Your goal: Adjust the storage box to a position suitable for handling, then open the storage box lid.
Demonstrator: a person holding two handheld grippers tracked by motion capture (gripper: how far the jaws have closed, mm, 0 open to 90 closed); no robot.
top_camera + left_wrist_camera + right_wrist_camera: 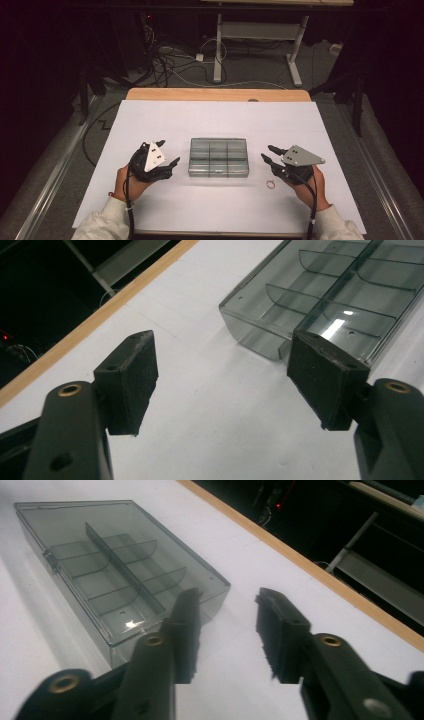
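Note:
A clear grey plastic compartment box (218, 157) with its lid closed lies flat in the middle of the white sheet; it also appears as the box (325, 300) and the box (115, 565) in the gripper views. My left gripper (167, 152) hovers just left of the box, open, with nothing between its pads (131, 380). To the right of the box, my right gripper (267, 153) is open too, its jaws apart and empty, fingers (185, 630) pointing past the box's corner. A small ring (271, 184) lies on the sheet near the right hand.
The white sheet (220, 210) covers a wooden table whose far edge (218, 94) shows bare. Beyond it are a dark floor with cables (170, 60) and a white desk frame (260, 35). Metal rails run along both sides.

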